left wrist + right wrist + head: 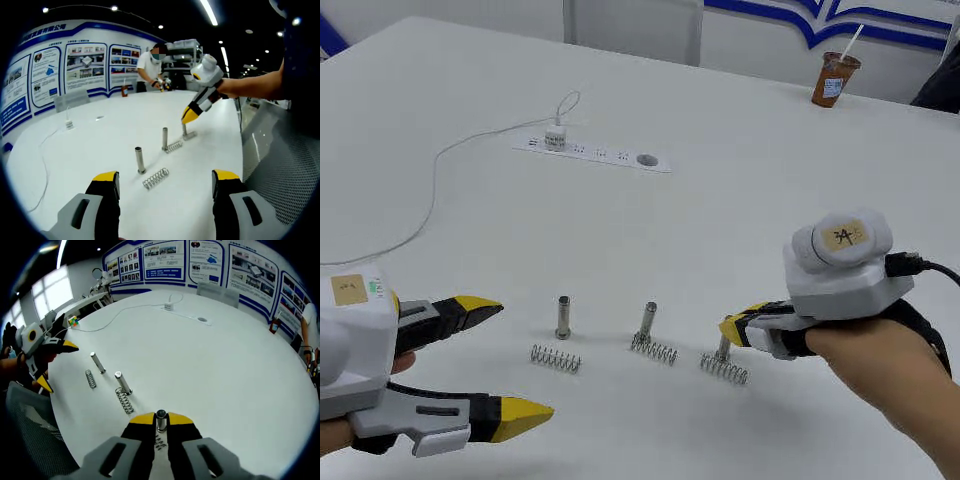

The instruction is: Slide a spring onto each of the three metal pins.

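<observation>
Strip lights (210,12) and small spotlights (114,8) overhead light the room brightly and evenly, so the white table (720,230) looks almost washed out and the springs (555,358) throw only faint, soft shadows. A window (47,290) burns out to white. One pin (161,415) glints at its top. Both gripper views bow strongly toward their edges, curving the wall posters (85,60); the head view is sharp.
</observation>
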### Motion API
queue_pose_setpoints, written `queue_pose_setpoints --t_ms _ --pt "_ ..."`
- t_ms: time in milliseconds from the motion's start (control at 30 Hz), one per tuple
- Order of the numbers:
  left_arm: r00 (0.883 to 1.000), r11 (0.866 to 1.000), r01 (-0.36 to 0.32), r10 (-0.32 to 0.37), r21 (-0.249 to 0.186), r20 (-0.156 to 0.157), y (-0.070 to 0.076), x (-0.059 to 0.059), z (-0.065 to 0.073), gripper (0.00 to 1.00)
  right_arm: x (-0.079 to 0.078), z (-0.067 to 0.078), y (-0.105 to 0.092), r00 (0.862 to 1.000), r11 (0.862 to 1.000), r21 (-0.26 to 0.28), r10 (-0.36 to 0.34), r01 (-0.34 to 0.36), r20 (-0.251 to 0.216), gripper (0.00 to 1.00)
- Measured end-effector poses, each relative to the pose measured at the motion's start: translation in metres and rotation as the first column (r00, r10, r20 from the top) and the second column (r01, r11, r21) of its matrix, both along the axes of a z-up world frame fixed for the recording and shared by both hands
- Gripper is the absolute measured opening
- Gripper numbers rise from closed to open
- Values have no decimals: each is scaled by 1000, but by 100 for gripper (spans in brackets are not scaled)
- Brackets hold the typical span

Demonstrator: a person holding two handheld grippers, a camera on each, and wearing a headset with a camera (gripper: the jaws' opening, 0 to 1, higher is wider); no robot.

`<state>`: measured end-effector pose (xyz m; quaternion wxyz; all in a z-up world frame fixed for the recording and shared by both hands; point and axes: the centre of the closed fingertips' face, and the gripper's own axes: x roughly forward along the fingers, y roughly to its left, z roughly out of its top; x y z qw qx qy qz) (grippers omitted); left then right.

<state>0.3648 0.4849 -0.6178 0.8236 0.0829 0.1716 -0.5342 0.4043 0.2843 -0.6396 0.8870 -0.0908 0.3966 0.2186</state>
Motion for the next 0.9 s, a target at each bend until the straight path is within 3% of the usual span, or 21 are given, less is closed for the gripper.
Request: queue_pose_setpoints --t_ms 167,900 --pt "1000 1000 -1 1 -1 2 0 1 1 77 1 1 0 1000 1000 8 4 -4 27 9" --pt "1000 1000 8 -7 -7 9 -3 1 3 77 -6 5 -2 998 999 15 31 -32 51 14"
